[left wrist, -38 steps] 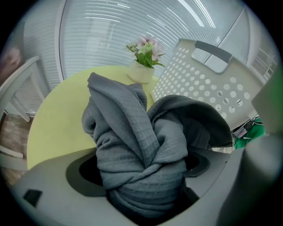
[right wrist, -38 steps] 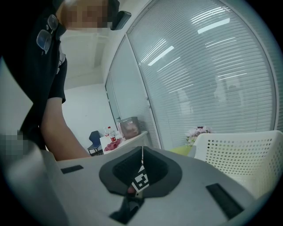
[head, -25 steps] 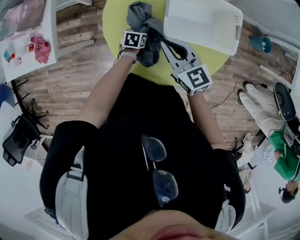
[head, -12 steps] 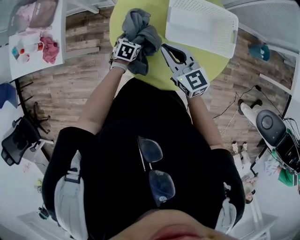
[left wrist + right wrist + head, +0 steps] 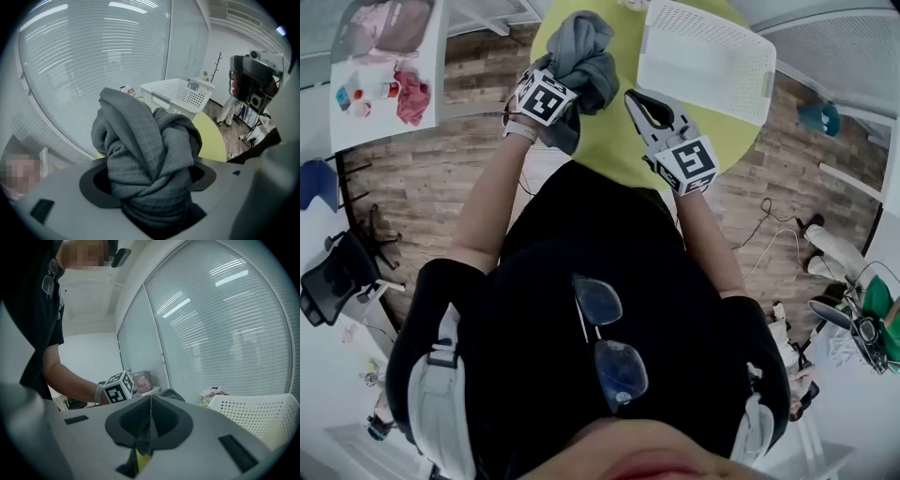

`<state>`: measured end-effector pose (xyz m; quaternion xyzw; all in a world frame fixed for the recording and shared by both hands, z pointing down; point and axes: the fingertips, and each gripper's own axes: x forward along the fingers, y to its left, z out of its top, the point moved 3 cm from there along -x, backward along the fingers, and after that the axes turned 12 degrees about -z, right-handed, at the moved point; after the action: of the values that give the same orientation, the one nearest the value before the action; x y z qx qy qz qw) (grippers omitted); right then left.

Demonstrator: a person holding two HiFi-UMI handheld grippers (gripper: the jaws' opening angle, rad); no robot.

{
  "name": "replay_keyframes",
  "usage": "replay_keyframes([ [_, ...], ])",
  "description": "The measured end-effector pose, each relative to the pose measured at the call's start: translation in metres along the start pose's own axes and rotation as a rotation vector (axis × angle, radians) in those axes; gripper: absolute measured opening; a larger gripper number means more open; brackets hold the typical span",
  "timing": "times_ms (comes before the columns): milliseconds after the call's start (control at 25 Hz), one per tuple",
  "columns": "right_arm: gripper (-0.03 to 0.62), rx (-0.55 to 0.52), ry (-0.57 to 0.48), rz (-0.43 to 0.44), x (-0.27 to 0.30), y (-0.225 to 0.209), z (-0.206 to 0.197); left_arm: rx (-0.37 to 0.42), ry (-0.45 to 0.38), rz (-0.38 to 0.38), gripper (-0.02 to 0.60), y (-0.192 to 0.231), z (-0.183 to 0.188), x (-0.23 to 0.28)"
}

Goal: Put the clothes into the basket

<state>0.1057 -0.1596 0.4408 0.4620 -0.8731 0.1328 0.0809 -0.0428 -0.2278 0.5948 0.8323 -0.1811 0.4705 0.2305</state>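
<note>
A bunched grey cloth [image 5: 579,61] hangs in the air over the round yellow-green table [image 5: 614,136], and my left gripper [image 5: 567,80] is shut on it. In the left gripper view the grey cloth [image 5: 147,159] fills the gap between the jaws and bulges above them. The white perforated basket [image 5: 708,56] stands on the table to the right of the cloth; the same basket [image 5: 176,96] lies ahead of the left gripper. My right gripper [image 5: 639,101] is shut with nothing in it, its jaws pressed together [image 5: 150,411], just right of the cloth.
A white table [image 5: 384,70] at the far left carries a pink cloth [image 5: 412,96] and small items. A black office chair [image 5: 333,281] stands at the left on the wooden floor. Glass walls with blinds [image 5: 225,324] rise behind the round table.
My left gripper has lifted the grey cloth away from the right gripper and a little further over the table. The right gripper has let go of the cloth and stays near the table's edge.
</note>
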Motion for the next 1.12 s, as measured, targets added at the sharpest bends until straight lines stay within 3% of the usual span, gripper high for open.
replay_keyframes([
  [320,0.026,-0.012,-0.014,-0.025,-0.002,-0.002,0.009,0.153,-0.003,-0.120,0.380,-0.008,0.049,-0.045],
  [640,0.026,-0.035,-0.065,-0.090,-0.006,-0.014,0.036,0.371,0.091,-0.084,0.380,-0.010,0.091,-0.073],
  [1120,0.026,-0.024,-0.119,-0.269,-0.045,-0.054,0.052,0.619,0.109,-0.179,0.381,-0.051,0.181,-0.066],
])
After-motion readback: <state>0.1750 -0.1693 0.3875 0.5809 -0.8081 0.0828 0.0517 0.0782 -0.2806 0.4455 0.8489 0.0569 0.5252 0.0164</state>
